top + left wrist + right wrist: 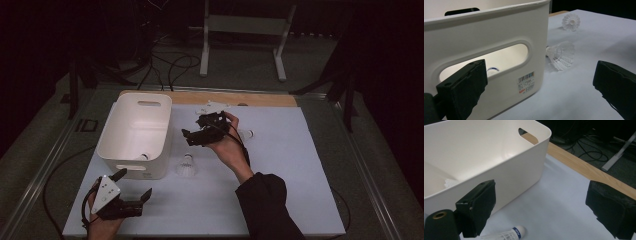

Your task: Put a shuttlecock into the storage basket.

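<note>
A white bin point(135, 131) stands on the left of the white sheet point(280, 180). One shuttlecock point(186, 167) lies just right of the bin's front corner, and a second shuttlecock point(246, 134) lies behind the right hand. A third shuttlecock point(143, 156) rests inside the bin, visible through the handle slot as a blue-banded cork point(492, 70). My left gripper point(134, 184) is open near the front edge, facing the bin wall point(499, 50), with a shuttlecock point(560, 56) to its right. My right gripper point(193, 128) hovers open beside the bin point(486, 157), above a shuttlecock point(506, 234).
A wooden strip point(235, 98) runs along the table's back edge, with a small white piece point(213, 106) near it. On the floor beyond are a white stand point(242, 30) and loose cables point(170, 65). A metal rail point(45, 165) borders the left side.
</note>
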Tool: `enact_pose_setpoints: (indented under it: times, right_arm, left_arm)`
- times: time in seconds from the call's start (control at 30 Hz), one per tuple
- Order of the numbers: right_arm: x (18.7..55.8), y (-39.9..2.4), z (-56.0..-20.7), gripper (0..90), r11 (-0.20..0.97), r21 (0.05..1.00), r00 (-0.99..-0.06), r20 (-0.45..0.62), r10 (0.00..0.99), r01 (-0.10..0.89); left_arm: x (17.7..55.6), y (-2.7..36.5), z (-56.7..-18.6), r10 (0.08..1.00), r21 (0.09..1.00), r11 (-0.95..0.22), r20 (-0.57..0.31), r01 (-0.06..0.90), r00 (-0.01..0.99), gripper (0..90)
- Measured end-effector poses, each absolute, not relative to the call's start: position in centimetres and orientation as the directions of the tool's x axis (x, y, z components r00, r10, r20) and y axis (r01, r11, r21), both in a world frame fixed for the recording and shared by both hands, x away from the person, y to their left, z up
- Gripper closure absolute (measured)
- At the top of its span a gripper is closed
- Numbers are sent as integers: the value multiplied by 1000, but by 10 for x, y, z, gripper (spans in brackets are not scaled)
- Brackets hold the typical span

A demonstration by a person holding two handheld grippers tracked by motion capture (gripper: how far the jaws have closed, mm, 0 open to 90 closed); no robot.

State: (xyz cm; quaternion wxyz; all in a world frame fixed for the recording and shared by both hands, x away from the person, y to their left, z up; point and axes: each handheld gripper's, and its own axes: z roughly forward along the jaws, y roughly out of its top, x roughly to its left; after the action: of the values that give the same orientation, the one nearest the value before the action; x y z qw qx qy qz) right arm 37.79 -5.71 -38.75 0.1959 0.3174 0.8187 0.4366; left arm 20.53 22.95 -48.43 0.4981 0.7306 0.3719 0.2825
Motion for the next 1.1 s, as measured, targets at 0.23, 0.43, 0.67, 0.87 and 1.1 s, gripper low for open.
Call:
enact_pose_setpoints:
  times: [0.23, 0.43, 0.67, 0.87, 1.1]
  right_arm:
    - [375, -60, -394, 92, 411, 841, -719, -38, 693, 351]
    - [372, -62, -400, 92, 410, 840, -717, -36, 696, 355]
    - [367, -66, -412, 92, 407, 837, -718, -24, 696, 367]
    - [361, -70, -421, 92, 395, 838, -721, -3, 693, 376]
    - [354, -74, -427, 92, 396, 838, -727, 2, 687, 376]
  left_arm:
    - [205, 230, -484, 826, 939, -224, 40, 262, 562, 3]
    - [205, 229, -484, 827, 940, -222, 39, 260, 561, 3]
    - [205, 230, -484, 825, 938, -225, 41, 262, 563, 3]
    - [206, 229, -484, 825, 939, -224, 40, 261, 563, 3]
    - [206, 229, -484, 825, 939, -225, 41, 260, 564, 2]
